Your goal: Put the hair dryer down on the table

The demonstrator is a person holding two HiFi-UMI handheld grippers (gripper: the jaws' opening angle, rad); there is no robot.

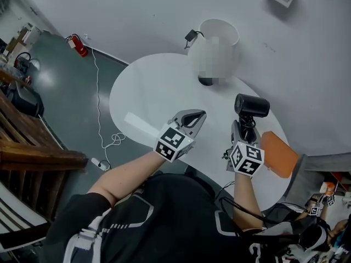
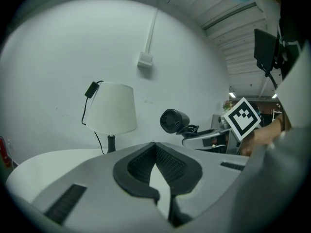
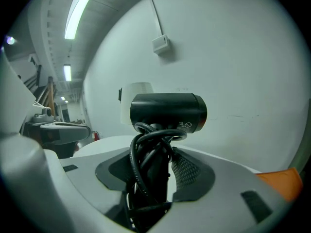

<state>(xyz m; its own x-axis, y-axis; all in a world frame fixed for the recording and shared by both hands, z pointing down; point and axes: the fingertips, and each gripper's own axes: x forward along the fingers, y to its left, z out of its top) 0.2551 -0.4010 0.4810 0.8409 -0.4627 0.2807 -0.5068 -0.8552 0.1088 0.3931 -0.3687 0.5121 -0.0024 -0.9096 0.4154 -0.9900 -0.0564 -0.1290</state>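
Observation:
A black hair dryer (image 1: 252,105) stands upright in my right gripper (image 1: 244,124), over the right part of the round white table (image 1: 148,92). In the right gripper view its barrel (image 3: 167,112) lies crosswise above the jaws. The handle, with the black cord wound round it, is pinched between the pads of my right gripper (image 3: 155,157). My left gripper (image 1: 197,115) hovers to the left over the table, shut with nothing in it. In the left gripper view that gripper's (image 2: 155,148) pads meet at the tips, and the dryer (image 2: 174,121) shows to the right.
A white-shaded lamp (image 1: 214,45) stands at the table's far edge by the wall. An orange flat thing (image 1: 279,153) lies at the table's right edge. On the floor to the left are a white cable (image 1: 101,141) and a red extinguisher (image 1: 79,45). Wooden furniture (image 1: 27,147) stands at far left.

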